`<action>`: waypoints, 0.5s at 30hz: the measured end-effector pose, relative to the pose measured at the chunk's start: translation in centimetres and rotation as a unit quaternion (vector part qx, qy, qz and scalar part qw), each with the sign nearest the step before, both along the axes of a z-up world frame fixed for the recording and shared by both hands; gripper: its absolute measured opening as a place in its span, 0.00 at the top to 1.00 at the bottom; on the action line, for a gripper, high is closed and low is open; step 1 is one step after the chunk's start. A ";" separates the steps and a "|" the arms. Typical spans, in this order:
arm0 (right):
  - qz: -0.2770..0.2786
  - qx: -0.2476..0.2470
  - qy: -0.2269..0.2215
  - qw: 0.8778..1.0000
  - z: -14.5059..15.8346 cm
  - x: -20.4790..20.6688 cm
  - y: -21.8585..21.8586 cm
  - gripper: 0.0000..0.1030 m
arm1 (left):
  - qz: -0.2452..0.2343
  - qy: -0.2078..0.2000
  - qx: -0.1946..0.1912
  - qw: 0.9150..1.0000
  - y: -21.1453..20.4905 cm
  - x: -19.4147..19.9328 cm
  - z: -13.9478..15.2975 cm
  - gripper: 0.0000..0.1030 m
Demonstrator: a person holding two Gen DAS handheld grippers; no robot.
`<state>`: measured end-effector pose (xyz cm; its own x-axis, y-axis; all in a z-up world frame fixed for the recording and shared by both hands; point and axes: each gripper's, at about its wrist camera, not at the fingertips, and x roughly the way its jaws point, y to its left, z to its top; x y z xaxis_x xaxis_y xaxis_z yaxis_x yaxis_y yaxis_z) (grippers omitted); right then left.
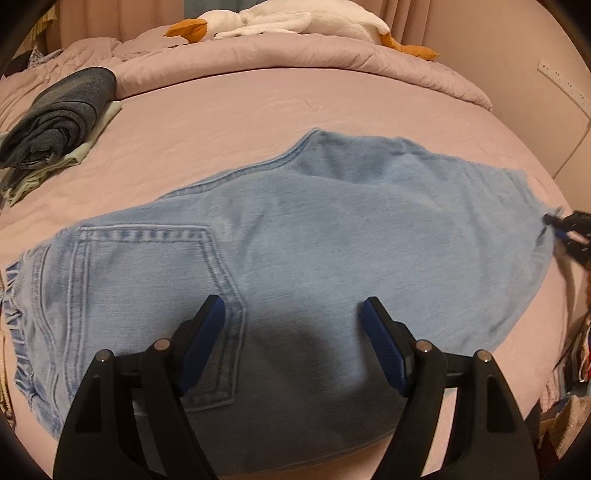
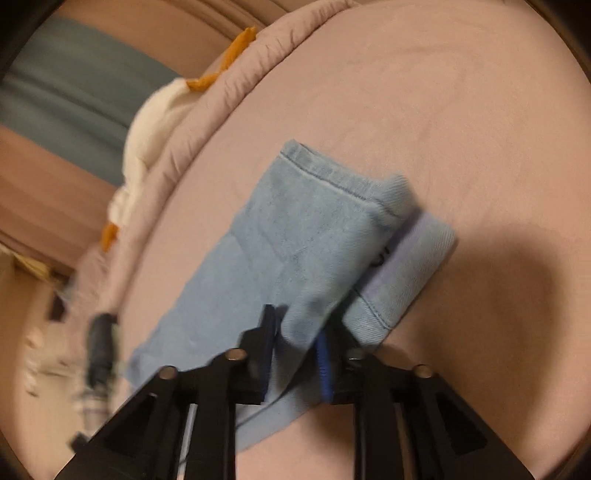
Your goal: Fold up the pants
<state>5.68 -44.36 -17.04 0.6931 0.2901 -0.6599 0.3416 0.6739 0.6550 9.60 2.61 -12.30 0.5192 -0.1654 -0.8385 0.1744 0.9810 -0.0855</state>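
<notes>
Light-blue denim pants (image 1: 303,236) flat on the pink bed sheet (image 1: 221,110), folded lengthwise, back pocket (image 1: 159,295) up, waistband at frame left, leg end at frame right. Left gripper (image 1: 293,306) hovering over mid-pants, jaws wide apart, nothing between the blue pads (image 1: 201,343); not touching the fabric as far as visible. Right gripper (image 2: 295,325) at the leg end, jaws close together with a bunched ridge of denim between them; looks clamped on the pants, though right wrist view is motion-blurred. Same gripper just visible at the far right edge of the left wrist view (image 1: 565,232), at the hem. Hem end in right view partly doubled over, inner side of fabric showing. Stack of folded dark clothes (image 1: 59,118) near the upper left, well apart from the pants. Rumpled pink duvet (image 1: 332,51) along the head of the bed, white-and-orange plush toy (image 1: 288,22) lying on it.
</notes>
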 end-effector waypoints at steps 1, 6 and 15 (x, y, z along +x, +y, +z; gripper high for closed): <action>0.004 -0.016 -0.013 1.000 1.0 -0.4 0.4 0.84 | 0.001 0.001 0.002 1.000 0.4 -0.2 0.0 0.25; 0.032 -0.034 0.027 0.999 -1.2 -1.4 -1.2 0.90 | 0.004 -0.003 0.008 1.000 1.7 -1.2 -0.1 0.25; 0.103 -0.173 -0.049 0.978 7.9 0.6 3.8 0.69 | 0.017 -0.031 -0.021 0.999 3.7 -0.4 2.9 0.25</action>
<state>6.28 -40.58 -9.17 0.7079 0.2011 -0.6771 0.1218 0.9095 0.3975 9.15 6.28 -9.45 0.5753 -0.1813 -0.7976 0.1477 0.9821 -0.1167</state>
